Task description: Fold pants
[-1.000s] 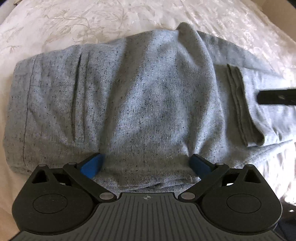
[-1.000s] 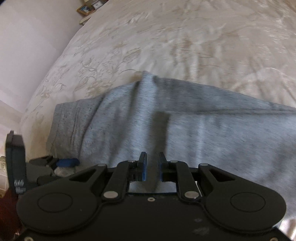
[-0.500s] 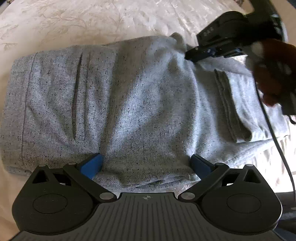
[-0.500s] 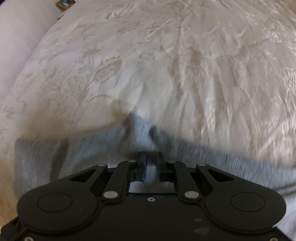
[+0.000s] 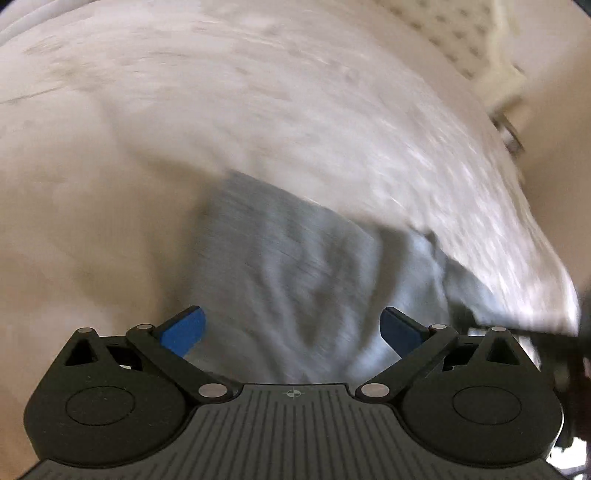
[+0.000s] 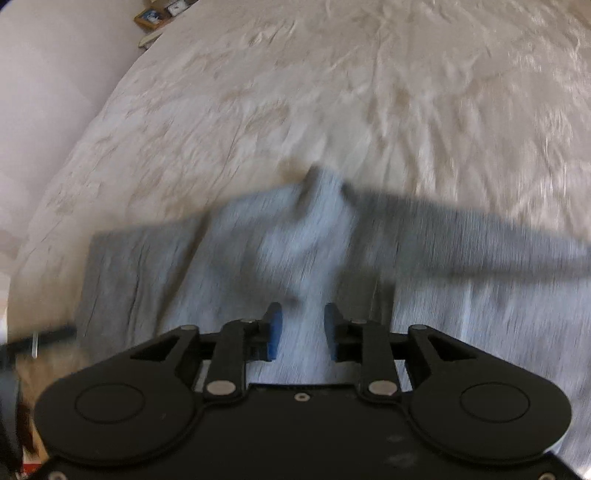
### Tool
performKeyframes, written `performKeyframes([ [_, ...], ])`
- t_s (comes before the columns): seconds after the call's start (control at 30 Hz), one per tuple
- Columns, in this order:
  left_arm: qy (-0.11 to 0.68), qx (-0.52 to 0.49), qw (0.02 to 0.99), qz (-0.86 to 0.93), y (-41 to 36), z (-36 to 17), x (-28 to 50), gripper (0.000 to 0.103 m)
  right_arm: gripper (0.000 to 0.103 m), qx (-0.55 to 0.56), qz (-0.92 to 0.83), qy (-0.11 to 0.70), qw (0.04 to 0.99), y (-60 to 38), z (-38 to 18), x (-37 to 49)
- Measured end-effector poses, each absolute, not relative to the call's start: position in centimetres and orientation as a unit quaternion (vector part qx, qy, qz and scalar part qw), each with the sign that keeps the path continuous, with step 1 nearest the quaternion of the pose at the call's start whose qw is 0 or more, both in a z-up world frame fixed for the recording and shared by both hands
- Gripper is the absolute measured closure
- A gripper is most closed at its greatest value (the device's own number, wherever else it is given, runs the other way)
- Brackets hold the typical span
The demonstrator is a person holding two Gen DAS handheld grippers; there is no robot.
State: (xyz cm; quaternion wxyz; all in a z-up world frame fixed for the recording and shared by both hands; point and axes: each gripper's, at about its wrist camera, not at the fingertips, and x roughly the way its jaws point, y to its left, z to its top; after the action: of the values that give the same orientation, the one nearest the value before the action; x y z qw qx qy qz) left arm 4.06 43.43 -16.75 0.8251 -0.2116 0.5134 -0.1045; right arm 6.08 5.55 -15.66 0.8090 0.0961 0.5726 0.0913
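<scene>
Two views | left: pillow [image 5: 461, 40] | right: picture frames [image 6: 149, 16]

This is looking like a bedroom in a home. A cream bedspread [image 6: 369, 110] with a faint floral pattern is covering a wide bed and filling both views, grey pants [image 6: 229, 258] are lying on it, and small framed pictures [image 6: 151, 16] are sitting by a pale wall [image 6: 55, 74] beyond the bed's edge.
</scene>
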Motion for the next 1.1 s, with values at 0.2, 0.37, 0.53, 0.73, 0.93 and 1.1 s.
performKeyframes([
  [0.2,0.575,-0.249,0.770,-0.119,45.8,-20.5,6.6,0.001,0.069,0.095,0.088,0.594,0.794,6.5,-16.1,2.7],
  [0.37,0.585,-0.242,0.755,-0.172,44.0,-21.4,7.6,0.000,0.068,0.104,0.077,0.599,0.790,6.1,-15.8,1.7],
  [0.53,0.585,-0.264,0.748,-0.170,43.0,-21.7,8.7,0.001,0.067,0.104,0.076,0.604,0.786,6.1,-15.7,0.5],
  [0.73,0.581,-0.260,0.753,-0.165,42.6,-21.5,8.5,0.042,0.069,0.084,0.090,0.623,0.773,7.2,-17.1,-1.0],
  [0.93,0.551,-0.282,0.770,-0.154,42.1,-19.1,7.6,0.071,0.072,0.042,0.098,0.650,0.752,8.5,-19.7,-2.3],
  [1.1,0.511,-0.283,0.789,-0.192,39.7,-14.7,7.0,0.073,0.072,0.045,0.106,0.653,0.748,8.5,-20.1,-1.6],
])
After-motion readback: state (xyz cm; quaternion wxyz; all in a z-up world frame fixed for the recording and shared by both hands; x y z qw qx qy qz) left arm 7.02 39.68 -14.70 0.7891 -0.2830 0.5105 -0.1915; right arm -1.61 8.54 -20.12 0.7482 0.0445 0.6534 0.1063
